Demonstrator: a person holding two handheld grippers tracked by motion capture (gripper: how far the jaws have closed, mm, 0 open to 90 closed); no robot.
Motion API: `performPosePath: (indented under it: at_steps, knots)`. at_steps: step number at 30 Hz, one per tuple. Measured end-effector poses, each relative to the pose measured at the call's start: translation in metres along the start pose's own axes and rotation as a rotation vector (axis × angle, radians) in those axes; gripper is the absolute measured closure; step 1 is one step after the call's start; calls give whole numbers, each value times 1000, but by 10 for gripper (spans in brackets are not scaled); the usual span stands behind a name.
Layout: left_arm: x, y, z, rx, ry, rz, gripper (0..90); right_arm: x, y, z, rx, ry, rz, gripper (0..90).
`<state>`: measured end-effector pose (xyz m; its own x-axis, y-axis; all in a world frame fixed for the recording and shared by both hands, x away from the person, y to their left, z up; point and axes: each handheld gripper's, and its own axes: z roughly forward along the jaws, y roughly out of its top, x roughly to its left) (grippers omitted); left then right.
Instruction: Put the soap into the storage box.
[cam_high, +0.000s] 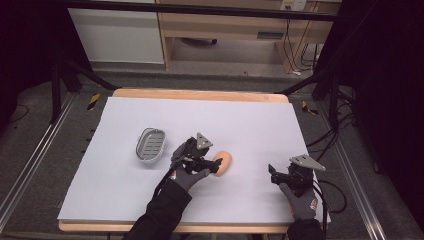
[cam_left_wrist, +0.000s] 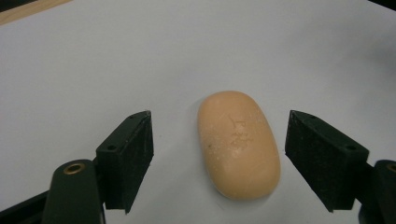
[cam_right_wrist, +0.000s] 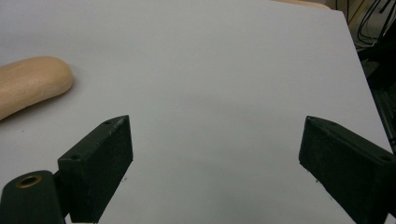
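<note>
Left gripper (cam_high: 216, 165) sits near mid-tabletop (cam_high: 250, 120) w/ jaws spread wide either side of the peach soap bar (cam_left_wrist: 238, 144), which lies flat on the white surface between them, neither pad touching it; a faint stamp shows on the bar's top face. Right gripper (cam_high: 272, 172) is well apart toward the tabletop's right side, jaws likewise spread w/ only bare surface between, soap bar off to its left. Grey slotted soap dish (cam_high: 150, 144) stands just left of the left gripper, apart from the bar.
</note>
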<state>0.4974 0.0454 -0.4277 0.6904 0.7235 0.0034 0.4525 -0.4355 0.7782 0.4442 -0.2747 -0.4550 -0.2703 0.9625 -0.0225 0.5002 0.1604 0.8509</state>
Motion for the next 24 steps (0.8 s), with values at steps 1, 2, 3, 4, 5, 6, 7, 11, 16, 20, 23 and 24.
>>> performPosePath:
  at_steps: [1, 2, 3, 4, 5, 6, 7, 11, 16, 20, 23, 24]
  knots:
    - [-1, 0, 2, 1, -4, -2, 233, 0, 0, 0, 0, 0, 0, 98]
    - [-2, 0, 4, 3, -6, -4, 233, 0, 0, 0, -1, 0, 0, 98]
    - [-3, 0, 5, 8, -6, -3, 233, 0, 0, 0, -2, -5, -4, 98]
    - [-4, 0, 7, 9, -8, -1, 233, -1, 0, 0, -2, -5, -2, 98]
    - [-4, 0, 9, 14, -4, 8, 232, -1, 0, 0, -1, -2, -1, 98]
    - [-5, 0, 11, 21, -3, 9, 232, -1, 0, 0, -2, -5, -2, 98]
    - [-6, 0, 12, 27, -5, 10, 232, -1, 0, 0, -2, -5, -2, 98]
    - [-8, -1, 20, 46, -4, 13, 233, 0, 0, 0, 0, 1, 2, 101]
    - [-9, -2, 29, 68, -7, 16, 232, 1, 1, 0, -2, 4, -2, 101]
    - [-10, -2, 33, 81, -10, 15, 237, 1, 1, 1, 1, 3, -4, 101]
    - [-10, -1, 36, 90, -10, 19, 241, 0, 1, 1, 2, 1, -5, 102]
    - [-10, -1, 37, 94, -11, 16, 242, 0, 1, 1, 2, 2, -8, 102]
